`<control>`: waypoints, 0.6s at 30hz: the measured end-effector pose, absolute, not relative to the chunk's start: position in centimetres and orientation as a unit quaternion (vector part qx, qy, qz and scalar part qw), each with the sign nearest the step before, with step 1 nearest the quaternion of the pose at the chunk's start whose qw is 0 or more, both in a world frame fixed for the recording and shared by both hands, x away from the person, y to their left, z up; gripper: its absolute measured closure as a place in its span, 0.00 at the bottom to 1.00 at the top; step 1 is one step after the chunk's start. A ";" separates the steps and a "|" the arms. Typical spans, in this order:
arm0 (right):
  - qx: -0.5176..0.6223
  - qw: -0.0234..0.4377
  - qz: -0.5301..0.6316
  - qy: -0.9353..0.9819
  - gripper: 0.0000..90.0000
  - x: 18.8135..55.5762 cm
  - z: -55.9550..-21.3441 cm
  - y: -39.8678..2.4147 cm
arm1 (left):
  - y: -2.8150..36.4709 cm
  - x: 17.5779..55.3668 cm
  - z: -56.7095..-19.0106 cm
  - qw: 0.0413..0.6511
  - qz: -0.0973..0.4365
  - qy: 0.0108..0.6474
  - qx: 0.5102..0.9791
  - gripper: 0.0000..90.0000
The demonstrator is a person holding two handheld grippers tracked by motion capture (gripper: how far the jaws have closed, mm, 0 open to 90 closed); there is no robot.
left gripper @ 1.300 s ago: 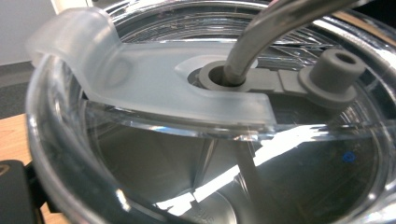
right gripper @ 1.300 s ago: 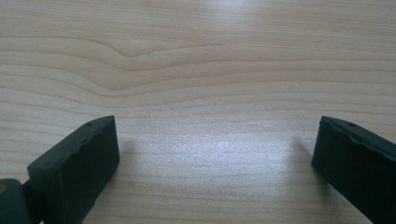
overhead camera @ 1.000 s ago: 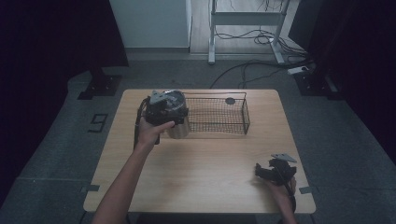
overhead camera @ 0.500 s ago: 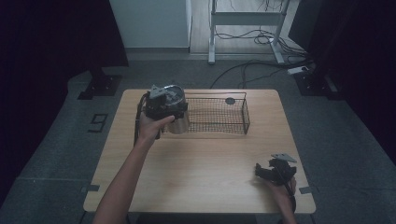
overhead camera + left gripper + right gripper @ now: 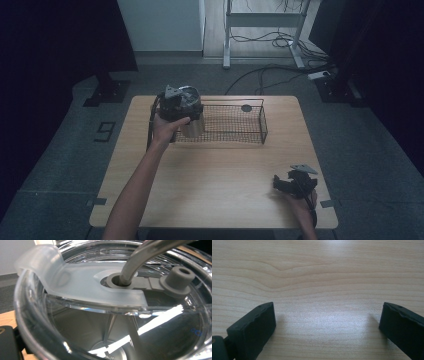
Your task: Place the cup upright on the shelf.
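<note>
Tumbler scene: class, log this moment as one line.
left gripper: on tumbler at basket end | right gripper: open, over table

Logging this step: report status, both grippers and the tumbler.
Left gripper on the tumbler at the wire basket, jaws hidden. Right gripper open over bare table. Nothing in the way.

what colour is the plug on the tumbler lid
Grey: the round plug beside the metal straw on the clear lid, best in the left gripper view.
</note>
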State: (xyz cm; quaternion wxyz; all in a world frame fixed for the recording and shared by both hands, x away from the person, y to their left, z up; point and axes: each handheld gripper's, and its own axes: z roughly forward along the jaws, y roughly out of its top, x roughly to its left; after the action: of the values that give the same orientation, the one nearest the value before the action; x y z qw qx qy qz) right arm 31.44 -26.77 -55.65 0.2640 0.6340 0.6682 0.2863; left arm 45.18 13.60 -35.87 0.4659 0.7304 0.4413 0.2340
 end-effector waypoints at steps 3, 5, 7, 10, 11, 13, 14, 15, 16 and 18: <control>0.635 0.264 0.286 0.668 0.00 31.4 -55.6 -26.8 | 13.6 45.7 -35.9 0.461 0.236 0.444 0.731 0.05; 0.635 0.264 0.286 0.668 0.00 31.4 -55.6 -26.8 | 13.5 46.1 -36.0 0.460 0.239 0.446 0.729 0.05; 0.634 0.264 0.286 0.668 0.01 31.4 -55.6 -26.8 | 13.3 46.6 -36.1 0.459 0.236 0.448 0.730 0.05; 0.635 0.264 0.286 0.667 0.01 31.4 -55.6 -26.8 | 13.0 47.2 -36.1 0.458 0.238 0.450 0.729 0.05; 0.635 0.264 0.286 0.667 0.01 31.4 -55.6 -26.8 | 12.9 47.4 -36.0 0.459 0.238 0.449 0.729 0.05; 0.635 0.264 0.286 0.667 0.01 31.4 -55.6 -26.8 | 12.7 47.7 -35.9 0.460 0.239 0.449 0.728 0.05; 0.635 0.264 0.286 0.667 0.01 31.4 -55.6 -26.8 | 12.7 47.8 -35.9 0.459 0.239 0.449 0.728 0.05; 0.635 0.264 0.286 0.667 0.01 31.4 -55.6 -26.8 | 12.6 48.0 -35.9 0.459 0.240 0.449 0.728 0.05; 0.635 0.264 0.286 0.667 0.01 31.4 -55.6 -26.8 | 12.6 48.1 -35.9 0.459 0.240 0.451 0.727 0.05; 0.635 0.264 0.286 0.667 0.01 31.4 -55.6 -26.8 | 12.3 48.5 -36.0 0.452 0.246 0.451 0.729 0.05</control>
State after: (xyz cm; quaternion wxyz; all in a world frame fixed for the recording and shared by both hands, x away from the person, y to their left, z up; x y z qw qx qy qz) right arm 31.41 -26.78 -55.64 0.2641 0.6352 0.6672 0.2857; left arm 48.47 12.33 -35.97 0.4522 0.7293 0.4505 0.2465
